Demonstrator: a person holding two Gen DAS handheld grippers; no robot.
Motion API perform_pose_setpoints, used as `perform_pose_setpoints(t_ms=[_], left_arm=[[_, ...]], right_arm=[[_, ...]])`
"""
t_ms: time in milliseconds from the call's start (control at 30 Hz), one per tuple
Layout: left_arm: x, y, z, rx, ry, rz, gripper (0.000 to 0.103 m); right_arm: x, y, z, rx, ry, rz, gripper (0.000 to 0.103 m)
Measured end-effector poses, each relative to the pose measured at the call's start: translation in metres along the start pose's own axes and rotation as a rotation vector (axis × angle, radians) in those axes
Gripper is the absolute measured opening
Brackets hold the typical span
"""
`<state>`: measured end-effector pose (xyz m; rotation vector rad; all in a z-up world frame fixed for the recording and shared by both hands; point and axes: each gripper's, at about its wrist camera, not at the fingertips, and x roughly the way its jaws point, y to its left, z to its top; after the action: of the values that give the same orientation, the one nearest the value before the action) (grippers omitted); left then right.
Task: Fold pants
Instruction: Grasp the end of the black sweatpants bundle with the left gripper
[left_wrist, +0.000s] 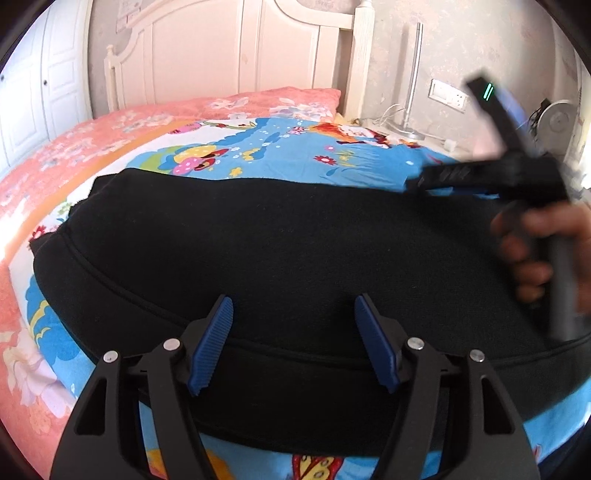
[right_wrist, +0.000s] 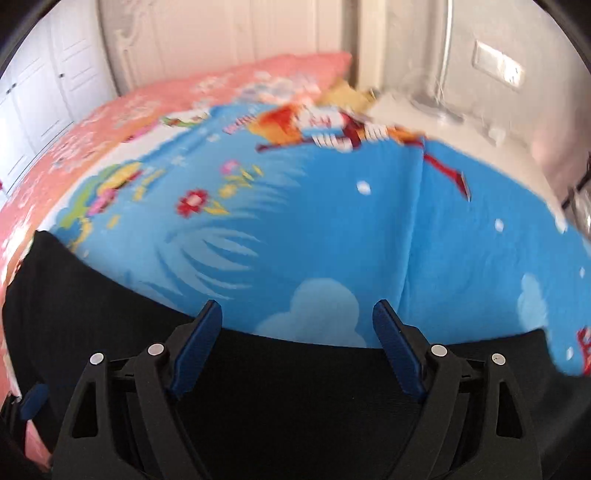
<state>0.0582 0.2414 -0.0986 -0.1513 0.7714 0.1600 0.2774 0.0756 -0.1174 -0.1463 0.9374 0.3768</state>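
Black pants (left_wrist: 295, 240) lie spread flat across the bed, folded into a wide dark slab with seams curving along the near side. My left gripper (left_wrist: 293, 302) hovers open over their near edge, with nothing between its blue pads (left_wrist: 214, 343). At the right of the left wrist view, a hand (left_wrist: 532, 254) holds the other tool, which is blurred. In the right wrist view, my right gripper (right_wrist: 297, 306) stands open over the far edge of the pants (right_wrist: 277, 387), its pads framing bare sheet and dark cloth, gripping nothing.
A blue cartoon sheet (right_wrist: 332, 240) covers the bed around the pants. A pink floral quilt (left_wrist: 258, 103) lies at the head, below the white headboard (left_wrist: 240, 48). A nightstand with a lamp base (left_wrist: 410, 133) is at the back right. White wardrobe doors (left_wrist: 37, 92) are at the left.
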Motion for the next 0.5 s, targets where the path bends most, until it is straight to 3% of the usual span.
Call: perform_pose_setpoints(t_ms=[100, 167, 233, 300, 333, 367, 400, 500], left_arm=[[-0.018, 0.026, 0.026, -0.008, -0.082, 0.033, 0.068], [-0.015, 0.051, 0.054, -0.017, -0.082, 0.072, 0.065], [0.002, 0.074, 0.081, -0.017, -0.036, 0.126, 0.058], [0.035, 0.103, 0.101, -0.031, 0.058, 0.154, 0.044], [0.058, 0.124, 0.108, -0.057, 0.127, 0.210, 0.039], [0.070, 0.136, 0.113, -0.078, 0.152, 0.216, 0.019], [0.077, 0.146, 0.114, -0.099, 0.160, 0.203, 0.013], [0.087, 0.155, 0.120, -0.082, 0.163, 0.183, 0.012]], right_arm=[[0.002, 0.001, -0.001, -0.003, -0.001, -0.011, 0.083], [0.002, 0.002, -0.002, -0.004, -0.001, -0.016, 0.083], [0.003, 0.004, -0.002, -0.012, 0.000, -0.029, 0.084], [0.001, 0.004, -0.002, -0.010, 0.001, -0.028, 0.084], [0.001, 0.004, -0.002, -0.011, 0.000, -0.029, 0.084], [0.001, 0.004, -0.002, -0.011, 0.000, -0.031, 0.085], [0.002, 0.004, 0.000, -0.012, 0.000, -0.034, 0.085], [0.003, 0.004, 0.002, -0.012, 0.001, -0.046, 0.085]])
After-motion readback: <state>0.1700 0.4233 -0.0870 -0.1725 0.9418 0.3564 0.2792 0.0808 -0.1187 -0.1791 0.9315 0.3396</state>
